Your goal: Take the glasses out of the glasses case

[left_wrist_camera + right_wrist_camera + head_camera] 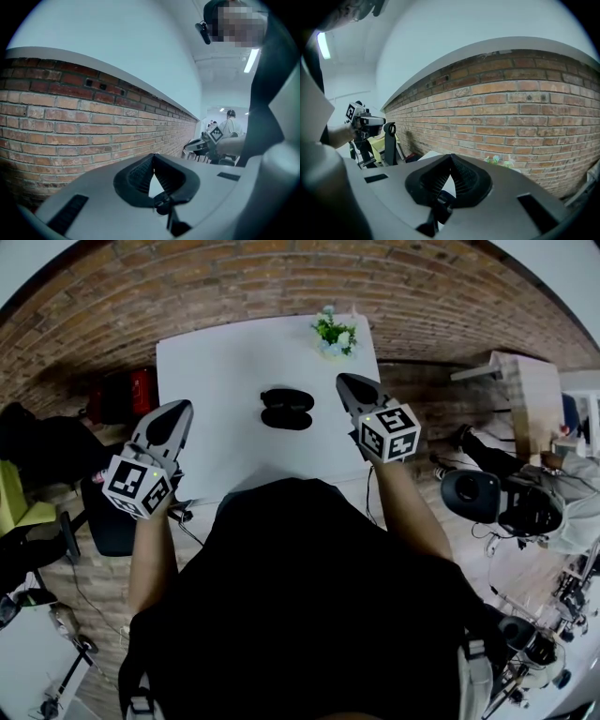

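A black glasses case [286, 409] lies near the middle of the white table [216, 362]. It shows as two dark oval halves side by side, and I cannot tell whether glasses lie in it. My left gripper [179, 406] hovers over the table's left front, well left of the case, shut with nothing held. My right gripper [346, 380] hangs just right of the case, also shut and empty. In the left gripper view the jaws [153, 157] meet at their tips; the right gripper view shows the same [451, 155]. Neither gripper view shows the case.
A small potted plant [333, 334] stands at the table's far right corner, also in the right gripper view [499, 161]. A brick wall [281, 277] runs behind. A red object [141, 390] and a dark chair [111, 521] are left; a wooden cabinet [530, 395] is right.
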Demonstrator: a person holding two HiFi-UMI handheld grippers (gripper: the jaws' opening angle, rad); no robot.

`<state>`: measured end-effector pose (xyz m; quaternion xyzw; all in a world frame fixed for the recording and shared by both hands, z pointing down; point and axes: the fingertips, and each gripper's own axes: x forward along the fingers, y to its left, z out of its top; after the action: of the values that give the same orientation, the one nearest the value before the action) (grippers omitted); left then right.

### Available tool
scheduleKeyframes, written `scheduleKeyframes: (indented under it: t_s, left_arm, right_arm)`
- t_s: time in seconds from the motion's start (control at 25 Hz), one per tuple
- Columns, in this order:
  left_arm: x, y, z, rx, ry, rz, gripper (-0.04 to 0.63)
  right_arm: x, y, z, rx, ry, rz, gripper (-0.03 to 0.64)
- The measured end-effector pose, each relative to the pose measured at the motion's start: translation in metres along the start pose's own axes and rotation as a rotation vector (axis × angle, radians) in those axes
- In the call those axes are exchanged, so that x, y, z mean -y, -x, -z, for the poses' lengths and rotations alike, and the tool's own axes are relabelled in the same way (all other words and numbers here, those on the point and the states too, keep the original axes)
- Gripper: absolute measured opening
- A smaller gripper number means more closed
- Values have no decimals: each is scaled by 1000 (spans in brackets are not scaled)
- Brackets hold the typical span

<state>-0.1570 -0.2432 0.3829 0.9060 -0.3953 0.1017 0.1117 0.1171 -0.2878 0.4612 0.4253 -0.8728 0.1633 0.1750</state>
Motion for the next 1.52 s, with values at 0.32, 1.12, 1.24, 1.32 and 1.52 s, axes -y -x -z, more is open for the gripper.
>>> scheduleKeyframes:
  t_s: [0.32, 1.12, 1.24, 1.32, 1.52]
  left_arm:
    - [14, -4, 1, 8, 13, -54, 11]
    - [13, -9, 13, -2, 44, -99, 11]
    - [8, -10, 22, -15, 50, -104, 11]
    - [6, -10, 27, -26, 54, -101, 11]
    - [1, -12, 32, -40, 59, -104, 11]
  right_arm:
    - [12, -9, -5, -3, 29, -57, 15]
    - [-8, -68, 38, -141, 91, -179, 20]
    - [-10, -78, 49, -152, 120, -193, 25]
    - [-12, -83, 59, -164, 137, -201, 26]
    - [-12, -97, 81, -212, 175, -225, 35]
